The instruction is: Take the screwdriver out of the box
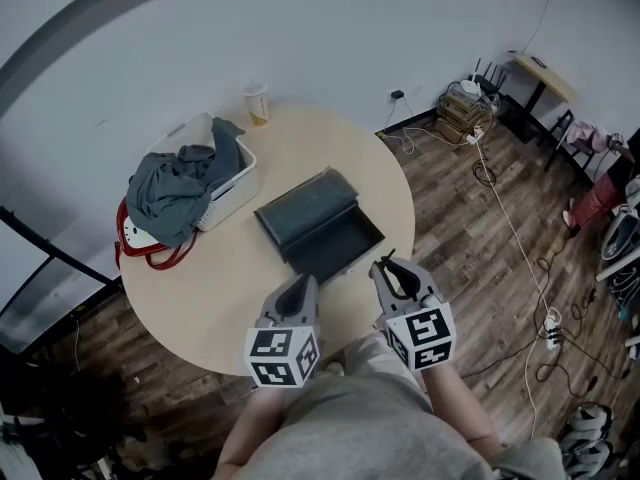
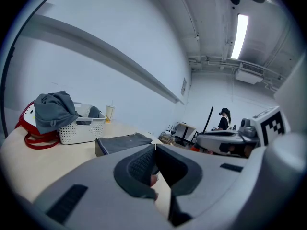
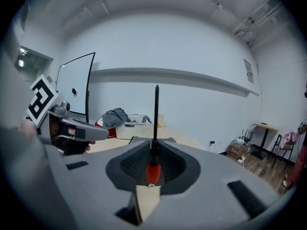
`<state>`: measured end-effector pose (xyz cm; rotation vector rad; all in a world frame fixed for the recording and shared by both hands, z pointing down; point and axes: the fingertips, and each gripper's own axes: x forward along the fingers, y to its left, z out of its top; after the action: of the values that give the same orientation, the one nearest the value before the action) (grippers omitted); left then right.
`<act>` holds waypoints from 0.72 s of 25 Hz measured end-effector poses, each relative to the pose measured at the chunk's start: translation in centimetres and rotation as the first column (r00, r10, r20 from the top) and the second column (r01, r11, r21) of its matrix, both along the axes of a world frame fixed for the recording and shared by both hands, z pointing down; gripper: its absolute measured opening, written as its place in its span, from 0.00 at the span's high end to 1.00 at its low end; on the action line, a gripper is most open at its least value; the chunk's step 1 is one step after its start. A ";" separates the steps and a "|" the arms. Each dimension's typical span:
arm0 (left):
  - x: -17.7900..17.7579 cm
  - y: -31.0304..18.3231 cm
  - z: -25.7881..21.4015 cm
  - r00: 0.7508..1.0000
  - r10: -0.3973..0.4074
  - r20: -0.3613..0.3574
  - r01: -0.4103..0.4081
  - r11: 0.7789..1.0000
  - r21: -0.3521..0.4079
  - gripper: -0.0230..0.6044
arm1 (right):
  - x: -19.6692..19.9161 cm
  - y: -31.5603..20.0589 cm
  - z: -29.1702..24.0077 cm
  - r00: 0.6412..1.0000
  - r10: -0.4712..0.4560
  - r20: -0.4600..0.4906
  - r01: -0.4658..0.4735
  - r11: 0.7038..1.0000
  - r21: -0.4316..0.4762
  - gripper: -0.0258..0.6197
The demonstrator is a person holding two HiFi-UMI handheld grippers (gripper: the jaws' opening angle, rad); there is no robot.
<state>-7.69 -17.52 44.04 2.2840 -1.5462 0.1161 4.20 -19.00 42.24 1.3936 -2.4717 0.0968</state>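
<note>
We hold 2 claws side by side, close in front of our body. The left claw [image 1: 298, 288] has its jaws pressed together on nothing. The right claw [image 1: 392, 271] clamps the screwdriver [image 3: 155, 119], whose shaft sticks out past its tips.

We've got bare table [image 1: 200, 298] front-left, betw. the near rim and the box [image 1: 340, 243], plus a narrow strip along the box's right side. The tray's open from above, but its lid [image 1: 305, 206] leans back on the far-left side, and the basket [image 1: 238, 173] w/ grey cloth [image 1: 175, 193], red bag [image 1: 150, 253] and cup [image 1: 258, 103] crowd the back-left. The left gripper [image 1: 297, 288] and the right gripper [image 1: 391, 268], screwdriver [image 3: 156, 109] shaft jutting ahead, fill the box's near side.
</note>
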 end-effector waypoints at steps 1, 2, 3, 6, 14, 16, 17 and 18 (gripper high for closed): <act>0.0 0.0 0.0 1.000 0.000 0.000 0.000 1.000 0.001 0.96 | 0.1 0.1 0.0 1.000 0.003 0.006 -0.003 1.000 0.000 0.89; 0.0 -0.1 0.0 1.000 0.000 0.001 0.000 1.000 0.000 0.96 | 0.1 0.0 -0.1 1.000 0.006 0.011 -0.006 1.000 0.000 0.89; 0.0 -0.2 0.0 1.000 -0.001 0.003 0.001 1.000 -0.001 0.96 | 0.2 0.0 -0.1 1.000 0.008 0.014 -0.008 1.000 -0.001 0.89; 0.0 -0.4 0.3 1.000 -0.004 0.004 0.004 1.000 -0.007 0.96 | 0.4 -0.2 0.2 1.000 0.012 0.027 -0.012 1.000 -0.008 0.89; -0.1 -1.0 0.5 1.000 -0.012 0.003 0.012 1.000 -0.017 0.96 | 0.4 -0.9 0.0 0.998 0.008 0.056 -0.007 1.000 -0.024 0.89; -0.2 -1.2 0.6 1.000 -0.018 0.000 0.018 1.000 -0.020 0.96 | 0.3 -1.1 0.0 0.998 0.006 0.055 -0.005 1.000 -0.018 0.89; -0.3 -1.3 0.6 1.000 -0.020 -0.002 0.020 1.000 -0.021 0.96 | 0.3 -1.2 -0.1 0.999 0.004 0.054 -0.003 1.000 -0.015 0.89; -0.3 -1.4 0.6 1.000 -0.022 -0.003 0.022 1.000 -0.022 0.96 | 0.2 -1.4 -0.1 0.999 0.001 0.054 0.000 1.000 -0.014 0.89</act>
<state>-8.01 -18.92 44.68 2.2490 -1.5603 0.1226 4.39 -20.35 42.11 1.4038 -2.5090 0.1541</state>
